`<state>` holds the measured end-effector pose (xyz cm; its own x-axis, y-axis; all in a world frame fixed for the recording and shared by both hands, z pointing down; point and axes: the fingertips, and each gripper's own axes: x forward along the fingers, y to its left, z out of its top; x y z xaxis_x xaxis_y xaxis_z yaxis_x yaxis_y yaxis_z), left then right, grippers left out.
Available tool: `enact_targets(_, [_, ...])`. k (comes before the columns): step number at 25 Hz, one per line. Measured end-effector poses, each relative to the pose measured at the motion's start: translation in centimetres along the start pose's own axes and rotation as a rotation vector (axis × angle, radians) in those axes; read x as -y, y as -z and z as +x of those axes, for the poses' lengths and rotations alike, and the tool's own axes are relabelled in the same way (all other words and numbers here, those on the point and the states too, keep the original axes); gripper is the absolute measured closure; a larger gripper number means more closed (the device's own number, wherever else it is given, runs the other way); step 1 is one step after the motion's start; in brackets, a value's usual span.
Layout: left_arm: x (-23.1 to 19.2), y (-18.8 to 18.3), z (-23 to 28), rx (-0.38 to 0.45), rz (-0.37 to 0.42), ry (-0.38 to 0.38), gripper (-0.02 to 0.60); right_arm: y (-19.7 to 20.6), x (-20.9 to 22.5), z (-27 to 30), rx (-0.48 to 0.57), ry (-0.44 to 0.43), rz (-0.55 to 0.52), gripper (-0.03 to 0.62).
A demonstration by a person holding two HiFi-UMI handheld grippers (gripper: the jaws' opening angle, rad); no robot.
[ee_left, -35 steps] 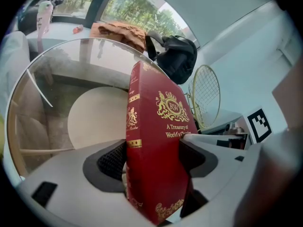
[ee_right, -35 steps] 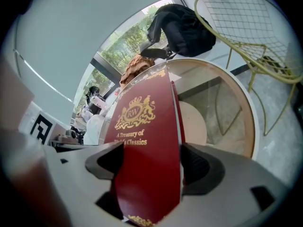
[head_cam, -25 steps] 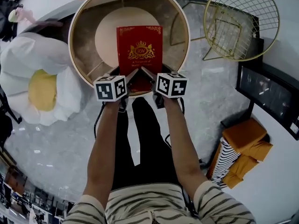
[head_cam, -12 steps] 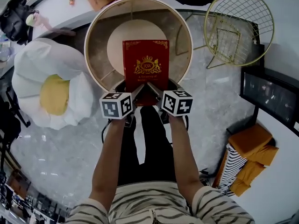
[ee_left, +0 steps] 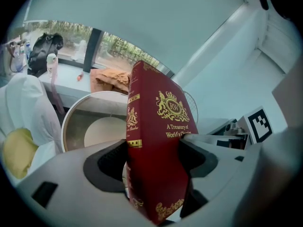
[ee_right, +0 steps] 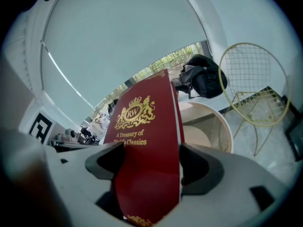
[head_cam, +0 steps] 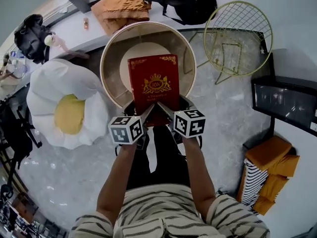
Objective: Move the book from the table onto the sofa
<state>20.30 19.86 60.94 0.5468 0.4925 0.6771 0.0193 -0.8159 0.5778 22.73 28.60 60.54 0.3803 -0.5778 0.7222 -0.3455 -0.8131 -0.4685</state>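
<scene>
Both grippers are clenched on the near edge of the red book (head_cam: 154,83): the left gripper (ee_left: 154,157) has its jaws pressed on the spine side and the right gripper (ee_right: 147,167) on the opposite side, the two just beside each other. The book is held in the air over the round surface (head_cam: 105,58), cover towards the head camera and far edge tipped up, touching only the jaws. Against a second ago the grip is the same, but the book looks larger against the surface, which has shrunk and slid down the head view. An orange cloth (head_cam: 121,6) and black bag (head_cam: 185,1) beyond it have come into sight, while the flower cushion (head_cam: 64,108) sits left and the wire chair (head_cam: 237,33) right
</scene>
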Motion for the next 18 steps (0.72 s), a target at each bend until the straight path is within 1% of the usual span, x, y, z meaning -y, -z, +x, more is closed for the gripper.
enact_targets(2, [1.6, -0.6, -1.6, 0.016, 0.019, -0.002, 0.235, -0.8, -0.9, -1.9, 0.015, -0.007, -0.006, 0.214])
enact_targets(5, [2.9, -2.2, -3.7, 0.025, 0.039, -0.010, 0.235, -2.3, -2.5, -3.6, 0.028, -0.015, -0.005, 0.214])
enact_targets(11, [6.6, -4.1, -7.8, 0.062, 0.050, 0.003, 0.235, -4.7, -5.2, -8.4, 0.041, -0.015, -0.043, 0.214])
enact_targets(18, [10.6, -7.1, -13.6, 0.143, 0.122, 0.001, 0.235, -7.9, -9.4, -13.8, 0.125, -0.048, -0.096, 0.214])
